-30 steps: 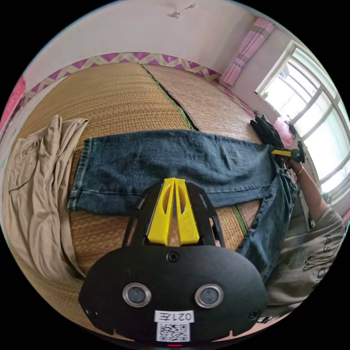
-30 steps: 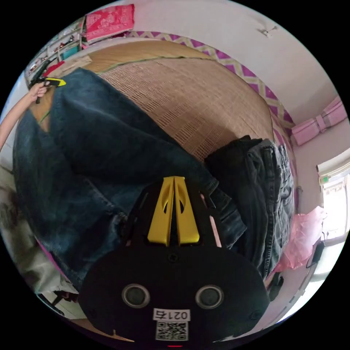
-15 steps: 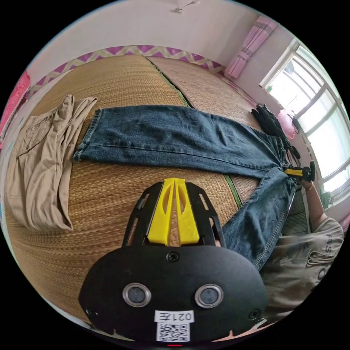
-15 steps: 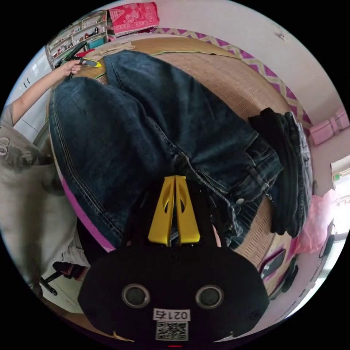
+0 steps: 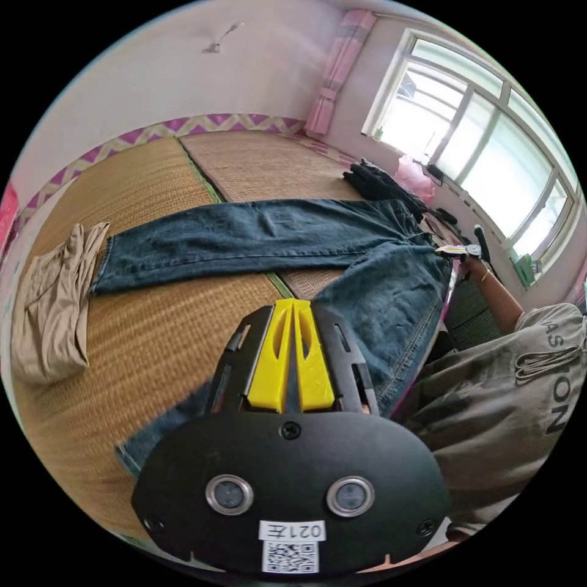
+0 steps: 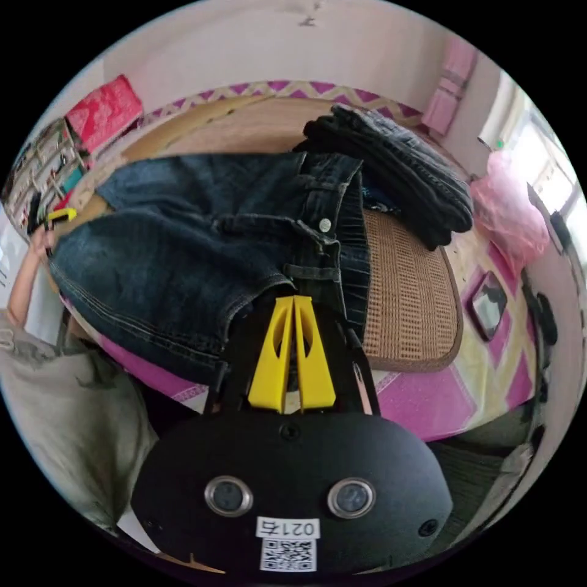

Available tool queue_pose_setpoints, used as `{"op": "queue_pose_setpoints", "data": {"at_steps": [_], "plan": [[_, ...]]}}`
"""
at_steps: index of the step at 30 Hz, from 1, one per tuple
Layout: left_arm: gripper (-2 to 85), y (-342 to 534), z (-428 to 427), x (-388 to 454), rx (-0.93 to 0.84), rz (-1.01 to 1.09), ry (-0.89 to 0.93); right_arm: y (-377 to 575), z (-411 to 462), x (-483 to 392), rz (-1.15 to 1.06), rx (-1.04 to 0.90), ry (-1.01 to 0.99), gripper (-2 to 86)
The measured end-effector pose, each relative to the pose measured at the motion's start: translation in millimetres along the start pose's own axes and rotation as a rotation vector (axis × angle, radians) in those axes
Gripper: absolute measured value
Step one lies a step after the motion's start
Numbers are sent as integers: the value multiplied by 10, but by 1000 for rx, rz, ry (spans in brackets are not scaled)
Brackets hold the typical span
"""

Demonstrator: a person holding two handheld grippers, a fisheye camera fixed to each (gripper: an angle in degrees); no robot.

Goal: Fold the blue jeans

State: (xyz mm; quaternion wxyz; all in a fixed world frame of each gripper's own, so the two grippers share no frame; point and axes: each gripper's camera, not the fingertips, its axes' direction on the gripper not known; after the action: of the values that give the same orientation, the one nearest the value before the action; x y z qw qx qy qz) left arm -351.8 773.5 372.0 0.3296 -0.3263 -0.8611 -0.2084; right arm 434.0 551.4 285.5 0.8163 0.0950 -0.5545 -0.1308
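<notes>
Left gripper view, left to right. A folded khaki garment [image 5: 52, 318] lies at the mat's left end. The blue jeans [image 5: 257, 235] lie spread on the woven straw mat [image 5: 147, 342]: one leg runs flat across it, the other angles back toward the camera and passes under the left gripper [image 5: 292, 306]. Its yellow jaws meet tip to tip with denim directly beneath them; whether any cloth is pinched cannot be told. At far right the right gripper [image 5: 455, 249] sits at the waist end, beside the person's arm.

Right gripper view. The right gripper [image 6: 292, 302] has its jaws pressed together, the tips at the waistband near the belt loop; a grip on the cloth is likely but not certain. A stack of dark folded clothes [image 6: 397, 171] lies beyond.

The step in hand appears to be laying one leg over the other. To do it well, hold hem and waist taut together, carry the near leg across, and align the outer seams before lowering.
</notes>
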Motion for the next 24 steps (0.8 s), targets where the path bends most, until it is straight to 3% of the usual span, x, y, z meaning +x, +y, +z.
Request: {"op": "queue_pose_setpoints", "data": {"at_steps": [3,7,12,17,24], "plan": [[-7,760,-507,136,104,-113,9,720,-508,420,188,200,-135,4],[23,2014,-1052,137,226,-339,82,1708,-749,860,456,279,-211,50],[81,3484,-1220,-86,338,-652,120,3049,-468,1469,798,318,-456,85],[68,4624,-1199,-232,472,-886,134,3570,-107,1774,880,308,-587,87],[74,5142,-1253,-326,503,-939,168,4006,126,2073,889,314,-636,21]]}}
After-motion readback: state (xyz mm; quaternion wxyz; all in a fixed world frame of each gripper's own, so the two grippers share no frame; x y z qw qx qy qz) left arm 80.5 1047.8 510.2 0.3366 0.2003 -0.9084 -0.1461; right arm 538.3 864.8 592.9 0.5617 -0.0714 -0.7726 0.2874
